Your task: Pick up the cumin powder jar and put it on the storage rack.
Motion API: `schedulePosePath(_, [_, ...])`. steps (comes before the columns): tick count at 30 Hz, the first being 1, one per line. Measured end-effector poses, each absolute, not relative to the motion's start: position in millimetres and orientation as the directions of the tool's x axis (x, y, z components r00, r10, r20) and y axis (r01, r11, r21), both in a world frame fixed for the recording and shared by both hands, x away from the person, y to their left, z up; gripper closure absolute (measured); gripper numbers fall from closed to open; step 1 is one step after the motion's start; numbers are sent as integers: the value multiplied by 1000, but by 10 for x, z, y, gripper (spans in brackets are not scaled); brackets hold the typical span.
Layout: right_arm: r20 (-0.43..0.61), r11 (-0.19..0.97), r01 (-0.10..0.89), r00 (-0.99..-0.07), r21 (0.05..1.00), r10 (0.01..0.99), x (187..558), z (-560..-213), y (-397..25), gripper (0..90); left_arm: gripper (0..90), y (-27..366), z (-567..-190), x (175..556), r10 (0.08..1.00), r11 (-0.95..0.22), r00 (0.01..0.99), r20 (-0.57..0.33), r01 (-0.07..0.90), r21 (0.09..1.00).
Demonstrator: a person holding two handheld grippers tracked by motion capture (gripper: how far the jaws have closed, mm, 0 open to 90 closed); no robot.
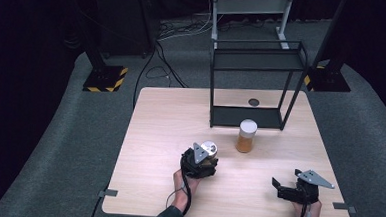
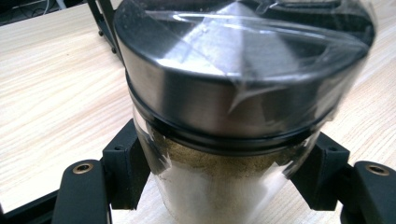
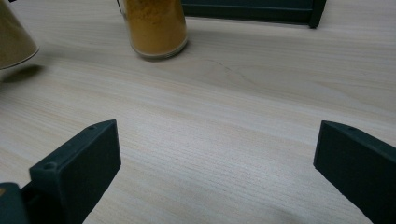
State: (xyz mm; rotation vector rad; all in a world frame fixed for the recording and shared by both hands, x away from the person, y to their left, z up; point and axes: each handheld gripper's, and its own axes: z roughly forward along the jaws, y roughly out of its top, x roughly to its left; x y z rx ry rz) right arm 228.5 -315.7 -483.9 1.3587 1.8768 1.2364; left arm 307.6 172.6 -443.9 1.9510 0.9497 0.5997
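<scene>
On the surface (image 1: 154, 136), before the black rack (image 1: 255, 81), your left tongs (image 1: 203, 161) clamp the steel-lidded jar (image 2: 233, 116) just below its lid. It's rigid, slick glass, probably fragile; keep gripping the body. Right tongs (image 1: 289, 187) gape empty.

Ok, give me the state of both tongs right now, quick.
Left tongs: shut on the clear glass spice jar with the silver metal lid.
Right tongs: open, holding nothing, over the light wooden table.
</scene>
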Motion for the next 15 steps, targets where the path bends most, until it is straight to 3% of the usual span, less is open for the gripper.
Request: schedulePosePath(15, [105, 84, 459, -371, 884, 923, 2287, -4841, -3161, 0, 299, 1816, -4304, 3075, 788, -339, 614, 40, 378, 861])
